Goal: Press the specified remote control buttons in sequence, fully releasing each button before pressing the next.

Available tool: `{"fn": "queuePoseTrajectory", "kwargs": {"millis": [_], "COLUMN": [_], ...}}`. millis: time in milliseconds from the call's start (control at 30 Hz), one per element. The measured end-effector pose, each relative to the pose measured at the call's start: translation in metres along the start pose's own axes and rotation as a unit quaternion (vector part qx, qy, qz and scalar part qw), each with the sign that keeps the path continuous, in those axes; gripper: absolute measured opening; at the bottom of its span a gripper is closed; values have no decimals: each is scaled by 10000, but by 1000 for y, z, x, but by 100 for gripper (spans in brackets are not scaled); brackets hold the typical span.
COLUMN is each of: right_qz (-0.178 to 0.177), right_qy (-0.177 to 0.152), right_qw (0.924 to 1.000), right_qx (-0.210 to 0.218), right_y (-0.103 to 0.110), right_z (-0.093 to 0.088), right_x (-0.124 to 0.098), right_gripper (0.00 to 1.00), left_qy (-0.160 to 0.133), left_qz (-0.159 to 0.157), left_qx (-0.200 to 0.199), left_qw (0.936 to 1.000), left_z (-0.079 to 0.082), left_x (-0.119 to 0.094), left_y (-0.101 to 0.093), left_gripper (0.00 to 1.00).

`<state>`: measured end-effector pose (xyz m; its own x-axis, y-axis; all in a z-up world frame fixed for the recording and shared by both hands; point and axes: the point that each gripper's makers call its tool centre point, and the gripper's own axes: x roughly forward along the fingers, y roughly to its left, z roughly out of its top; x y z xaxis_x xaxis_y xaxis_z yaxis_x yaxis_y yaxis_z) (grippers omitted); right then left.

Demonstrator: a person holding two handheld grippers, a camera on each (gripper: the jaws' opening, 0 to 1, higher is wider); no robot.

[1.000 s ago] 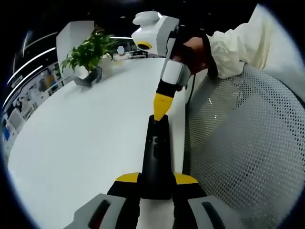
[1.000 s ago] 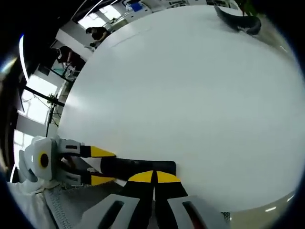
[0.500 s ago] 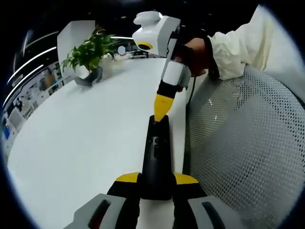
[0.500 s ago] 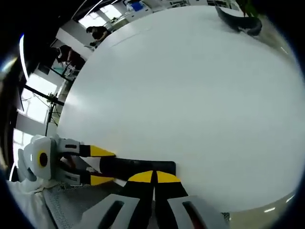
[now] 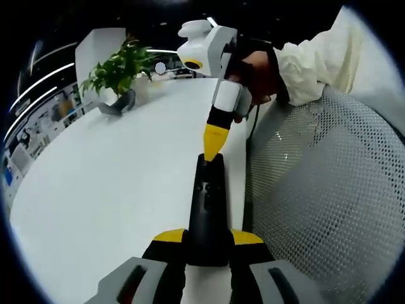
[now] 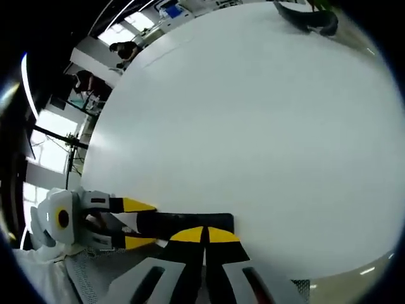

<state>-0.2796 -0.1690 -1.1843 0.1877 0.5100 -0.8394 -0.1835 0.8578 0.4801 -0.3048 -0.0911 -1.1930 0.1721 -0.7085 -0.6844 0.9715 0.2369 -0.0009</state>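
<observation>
The table (image 5: 114, 177) is white, with a smooth, matte top and a rounded edge; most of its surface is bare. A black remote (image 5: 207, 209) lies flat on it near the edge beside a mesh chair (image 5: 316, 202). At the far side, a potted plant (image 5: 117, 73) stands on the top in a dark, boat-shaped pot (image 5: 119, 103). In the right gripper view the table (image 6: 253, 126) spans the frame, with the remote (image 6: 183, 223) at its near edge and the pot (image 6: 304, 16) at the far rim.

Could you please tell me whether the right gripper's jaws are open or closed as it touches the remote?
Closed: the right gripper has its yellow jaws together in a single point on the far end of the black remote control, which the left gripper clamps.
</observation>
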Motion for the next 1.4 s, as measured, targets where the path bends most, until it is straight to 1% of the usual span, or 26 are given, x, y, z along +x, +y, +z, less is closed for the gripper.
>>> {"fn": "queuePoseTrajectory", "kwargs": {"millis": [67,133,267,333,433,533,600,833,1000,1100,1233,1400], "right_qz": [-20,34,188,331,430,309,317,364,370,395,264,144], "right_qy": [-15,-42,-86,-95,-56,-28,-24,-50,-47,-49,-50,-63], "right_qw": [10000,10000,9998,9994,9990,9995,9995,9992,9993,9991,9996,9997], "right_qx": [-30,6,48,80,115,-3,-31,124,61,112,-36,-190], "right_y": [0,0,4,8,12,10,9,9,10,9,7,3], "right_z": [0,1,2,2,0,-2,-1,-1,-2,-2,-1,0], "right_x": [0,1,1,1,3,7,6,6,6,6,5,6], "right_gripper": [0,0,0,0,0,0,0,0,0,0,0,0], "left_qy": [2,10,14,15,17,15,15,15,17,-3,23,20], "left_qz": [4,6,19,21,25,28,27,26,34,31,5,2], "left_qx": [2,3,5,8,5,2,-10,-17,-13,40,-56,-40], "left_qw": [10000,10000,10000,10000,10000,10000,10000,10000,10000,10000,10000,10000], "left_z": [0,0,0,0,0,0,0,0,0,0,1,0], "left_x": [0,0,0,0,0,0,0,1,1,1,1,1], "left_y": [0,0,0,0,0,0,0,1,0,0,-1,-1], "left_gripper": [25,25,25,25,25,25,25,25,25,25,25,25]}}
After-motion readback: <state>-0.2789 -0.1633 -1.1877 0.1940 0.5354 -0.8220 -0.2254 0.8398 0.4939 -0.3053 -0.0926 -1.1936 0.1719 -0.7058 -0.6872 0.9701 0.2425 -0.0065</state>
